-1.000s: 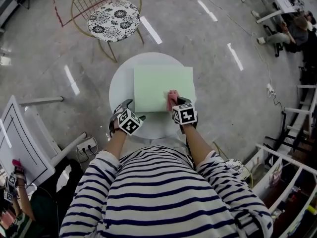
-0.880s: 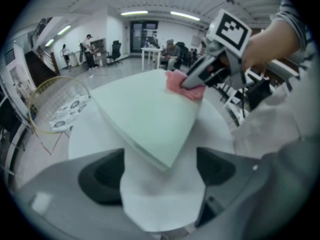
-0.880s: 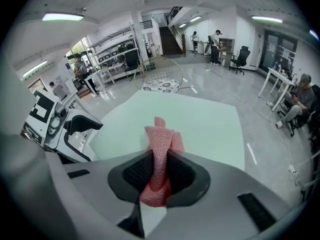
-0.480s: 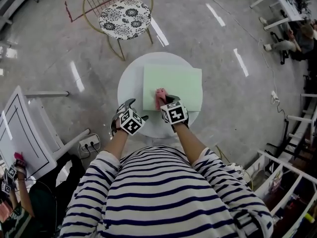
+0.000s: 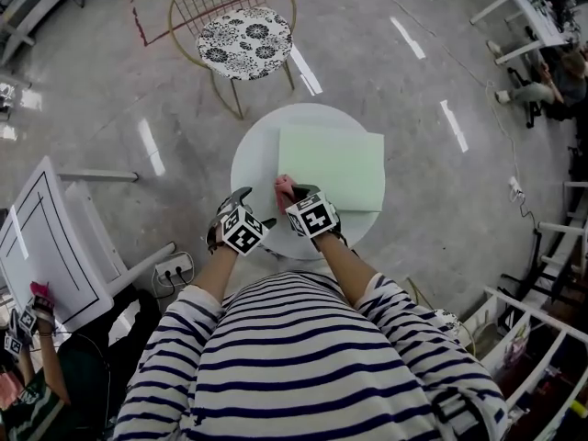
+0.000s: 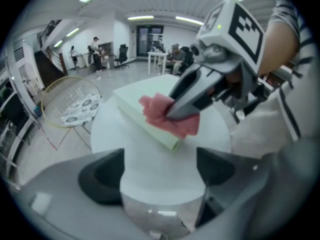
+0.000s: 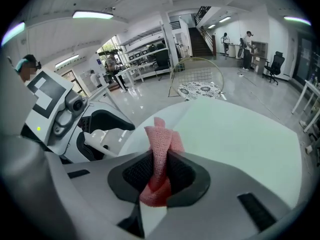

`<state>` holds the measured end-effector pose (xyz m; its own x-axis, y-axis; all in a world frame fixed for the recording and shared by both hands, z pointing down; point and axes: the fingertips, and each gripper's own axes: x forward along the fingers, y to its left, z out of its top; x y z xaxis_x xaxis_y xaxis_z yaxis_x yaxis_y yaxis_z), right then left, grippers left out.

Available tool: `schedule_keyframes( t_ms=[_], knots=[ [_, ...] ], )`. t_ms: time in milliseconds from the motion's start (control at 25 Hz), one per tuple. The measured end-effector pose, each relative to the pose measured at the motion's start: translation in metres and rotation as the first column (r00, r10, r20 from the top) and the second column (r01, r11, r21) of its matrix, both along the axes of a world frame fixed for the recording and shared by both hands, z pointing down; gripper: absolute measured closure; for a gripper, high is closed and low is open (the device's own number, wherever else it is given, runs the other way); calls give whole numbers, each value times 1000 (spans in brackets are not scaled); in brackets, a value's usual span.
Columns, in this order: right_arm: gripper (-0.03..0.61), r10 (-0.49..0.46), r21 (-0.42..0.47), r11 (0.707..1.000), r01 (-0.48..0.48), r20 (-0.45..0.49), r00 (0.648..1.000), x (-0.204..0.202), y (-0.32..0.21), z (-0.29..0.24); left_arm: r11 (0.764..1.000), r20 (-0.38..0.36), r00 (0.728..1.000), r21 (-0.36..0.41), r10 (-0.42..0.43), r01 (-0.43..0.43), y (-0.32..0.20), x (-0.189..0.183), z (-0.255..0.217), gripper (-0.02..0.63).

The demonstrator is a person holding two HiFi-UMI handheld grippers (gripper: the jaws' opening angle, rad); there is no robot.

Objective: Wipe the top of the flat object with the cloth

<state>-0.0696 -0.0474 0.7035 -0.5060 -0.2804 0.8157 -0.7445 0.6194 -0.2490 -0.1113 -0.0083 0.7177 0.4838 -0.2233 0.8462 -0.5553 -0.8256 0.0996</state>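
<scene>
With the cloth [image 5: 284, 186] clamped in the right gripper [image 7: 159, 171] and the left gripper [image 6: 160, 174] spread and empty, flat overlapping strokes are best swept from the slab's [image 5: 340, 159] seven-o'clock corner.

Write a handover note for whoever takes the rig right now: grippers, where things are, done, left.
Right gripper: shut on the pink cloth, holding it on the near-left corner of the green flat pad.
Left gripper: open, empty, at the near-left edge of the white round table, short of the pad.
Done: in the last second the cloth swept the pad's near edge from right of centre to the left corner.
Left: probably the pad's middle and far side; no dirt shows to judge by.
</scene>
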Motion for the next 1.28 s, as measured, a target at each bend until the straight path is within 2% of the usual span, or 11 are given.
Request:
schedule_keyframes(
  t_ms=[200,280,360,440,600,760,840,880,1120,1240,1280],
  knots=[
    [522,-68,-61,995,76,111,992,-27,22,-10,1000,-50,999,17,-15,16,-1,-7,-17,158],
    [522,-68,-65,995,79,147,987,-32,26,-19,999,-122,991,3,-53,54,-3,-8,-31,158],
    [522,-46,-54,997,57,189,981,-31,28,-34,995,-222,970,-25,-100,97,-5,-8,-47,158],
    [522,-2,-36,999,10,236,972,-25,26,-51,990,-321,937,-57,-139,128,-8,-5,-61,158],
    [522,87,17,995,-97,312,946,-3,20,-90,977,-486,849,-137,-209,162,-11,3,-91,160],
    [522,142,87,979,-184,358,923,22,15,-127,980,-615,764,-148,-197,133,-12,19,-130,173],
    [522,159,123,968,-220,376,913,32,16,-144,985,-655,737,-127,-171,116,-13,25,-149,187],
    [522,165,142,962,-234,382,909,37,18,-152,988,-669,728,-107,-153,109,-13,28,-158,215],
    [522,174,263,919,-295,400,900,60,28,-195,990,-746,661,17,-82,143,-25,37,-213,519],
    [522,160,312,899,-307,420,893,62,34,-213,987,-762,646,64,-48,148,-23,40,-233,606],
    [522,153,327,893,-309,426,892,61,36,-218,986,-767,640,75,-37,147,-20,41,-239,607]
  ],
)
